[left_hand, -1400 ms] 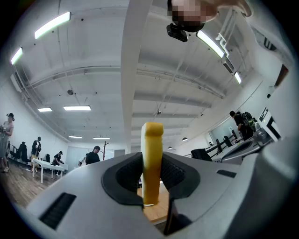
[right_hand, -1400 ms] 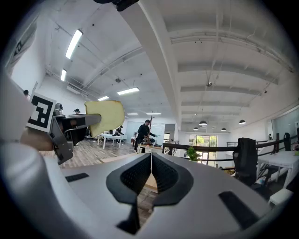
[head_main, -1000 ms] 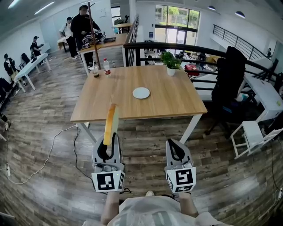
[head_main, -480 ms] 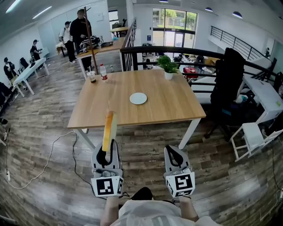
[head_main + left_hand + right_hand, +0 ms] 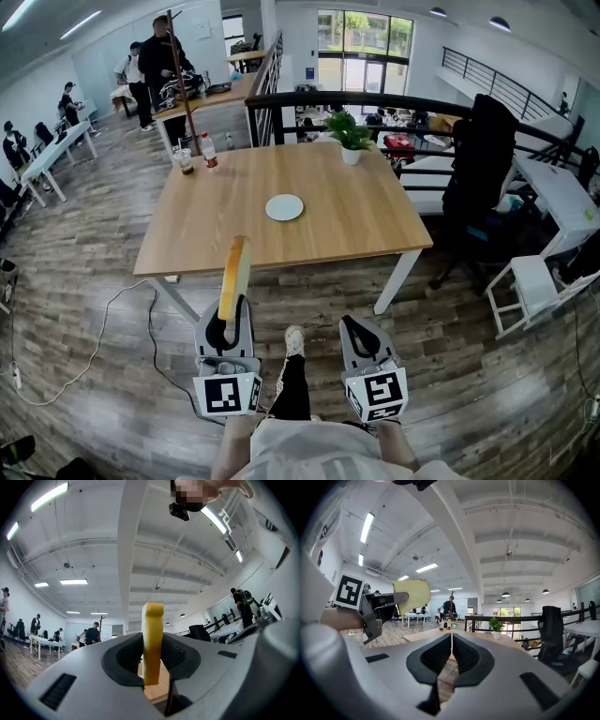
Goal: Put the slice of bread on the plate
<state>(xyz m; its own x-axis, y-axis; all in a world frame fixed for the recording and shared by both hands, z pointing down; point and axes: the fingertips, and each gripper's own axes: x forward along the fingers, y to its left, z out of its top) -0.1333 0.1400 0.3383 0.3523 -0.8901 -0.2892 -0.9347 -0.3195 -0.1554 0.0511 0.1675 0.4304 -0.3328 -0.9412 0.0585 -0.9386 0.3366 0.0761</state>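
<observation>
A slice of bread (image 5: pixel 233 277) stands on edge, clamped in my left gripper (image 5: pixel 228 323), which is held short of the wooden table (image 5: pixel 206 230). In the left gripper view the bread (image 5: pixel 153 641) rises yellow and narrow between the two dark pads. A small white plate (image 5: pixel 284 207) lies near the middle of the table, well ahead of both grippers. My right gripper (image 5: pixel 361 337) hangs beside the left one, jaws together with nothing in them (image 5: pixel 452 656). From the right gripper view the bread (image 5: pixel 412 594) shows broadside at the left.
A potted plant (image 5: pixel 349 134) stands at the table's far edge, a bottle (image 5: pixel 207 149) and a cup (image 5: pixel 183 160) at its far left corner. A black chair (image 5: pixel 478 169) and a white chair (image 5: pixel 534 286) are to the right. People stand at the far left. My shoe (image 5: pixel 293 342) shows between the grippers.
The table and plate have drawn a little closer and shifted left in the head view. Both grippers keep their places in the picture. A leg and shoe have come into view between them.
</observation>
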